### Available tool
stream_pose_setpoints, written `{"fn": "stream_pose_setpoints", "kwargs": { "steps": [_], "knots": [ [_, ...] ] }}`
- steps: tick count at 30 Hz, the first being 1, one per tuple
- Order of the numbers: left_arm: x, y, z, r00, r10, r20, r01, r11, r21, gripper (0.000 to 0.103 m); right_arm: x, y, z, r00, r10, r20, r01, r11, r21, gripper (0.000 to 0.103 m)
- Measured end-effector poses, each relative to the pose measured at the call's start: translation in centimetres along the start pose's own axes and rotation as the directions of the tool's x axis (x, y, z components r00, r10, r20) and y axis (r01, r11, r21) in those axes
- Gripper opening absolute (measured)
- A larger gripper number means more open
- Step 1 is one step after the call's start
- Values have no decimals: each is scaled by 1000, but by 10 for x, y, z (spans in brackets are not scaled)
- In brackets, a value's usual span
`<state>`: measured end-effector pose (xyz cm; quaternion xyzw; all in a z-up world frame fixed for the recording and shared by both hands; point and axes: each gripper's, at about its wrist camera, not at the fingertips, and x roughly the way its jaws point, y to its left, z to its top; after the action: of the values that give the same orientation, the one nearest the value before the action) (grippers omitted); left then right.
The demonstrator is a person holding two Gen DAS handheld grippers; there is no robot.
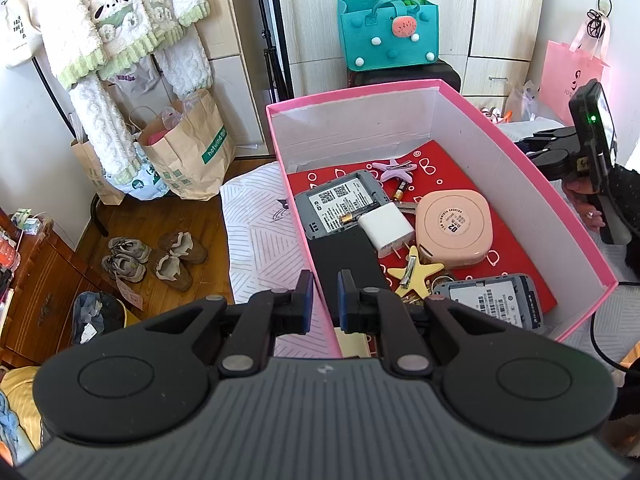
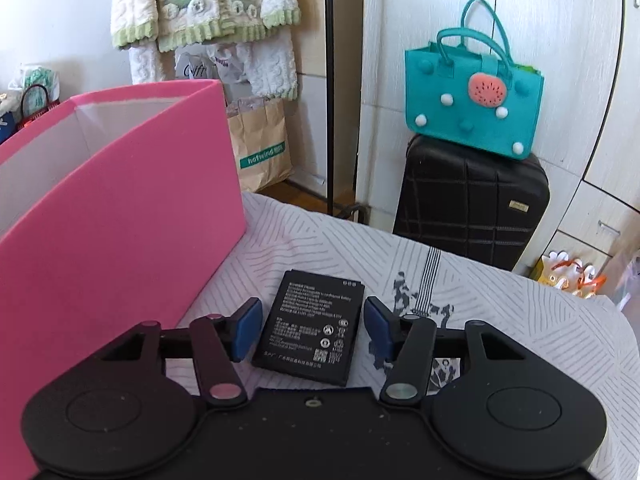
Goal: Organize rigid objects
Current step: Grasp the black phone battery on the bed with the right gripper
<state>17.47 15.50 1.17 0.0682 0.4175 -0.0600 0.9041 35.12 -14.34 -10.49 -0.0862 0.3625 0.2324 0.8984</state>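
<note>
A pink box (image 1: 532, 184) with a red floor stands on the patterned bedsheet (image 2: 500, 304). Inside lie two grey devices (image 1: 340, 204), a white charger (image 1: 386, 230), a round pink case (image 1: 454, 228), star clips (image 1: 412, 272) and a small cell (image 1: 400, 191). My left gripper (image 1: 326, 300) is shut on the box's near left wall, one pad on each side. To the right of the box (image 2: 120, 200), a flat black battery (image 2: 316, 328) lies on the sheet. My right gripper (image 2: 312, 326) straddles it, open, with both blue pads clear of its edges.
A teal felt bag (image 2: 472, 92) sits on a black suitcase (image 2: 468, 208) beyond the bed's far edge. Paper bags (image 1: 188, 148), shoes (image 1: 156, 256) and a clothes rack with fluffy garments (image 1: 120, 20) stand on the wooden floor to the left. A pink gift bag (image 1: 572, 68) is at right.
</note>
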Motion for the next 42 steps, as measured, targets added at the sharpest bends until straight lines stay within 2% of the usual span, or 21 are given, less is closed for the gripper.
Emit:
{"fn": "stream_pose_setpoints", "kwargs": {
  "steps": [5,10,27,28,29,30,34,37,40,42],
  "knots": [
    [0,0,0,1000,0,-1,0,1000,2,11,-6,-6,3,999,19,-28,-17,997,73,56],
    [0,0,0,1000,-1,1,1,1000,3,11,-18,-11,-1,994,104,-33,-98,983,153,56],
    [1,-1,0,1000,-5,3,5,1000,1,11,-63,-11,-12,998,59,28,-63,985,159,54],
    [1,-1,0,1000,-5,4,5,1000,2,11,-67,-11,-12,997,65,35,-70,985,158,45],
    [1,0,0,1000,-6,3,6,1000,0,11,-71,-12,-11,996,82,42,-88,982,165,18],
    [1,-1,0,1000,-7,4,7,1000,-1,11,-77,-12,-11,995,85,54,-94,980,174,16],
    [1,-1,0,1000,-7,3,7,1000,-2,11,-91,-10,-9,994,57,88,-69,988,139,16],
    [0,0,-1,1000,-9,4,9,1000,-3,11,-90,-10,-10,996,54,78,-63,991,122,16],
    [0,-1,0,1000,-12,6,12,1000,-6,11,-84,-10,-11,996,57,66,-63,994,87,19],
    [1,-2,0,1000,-12,5,12,1000,-6,11,-77,-11,-12,996,66,52,-69,995,77,25]
  ]
}}
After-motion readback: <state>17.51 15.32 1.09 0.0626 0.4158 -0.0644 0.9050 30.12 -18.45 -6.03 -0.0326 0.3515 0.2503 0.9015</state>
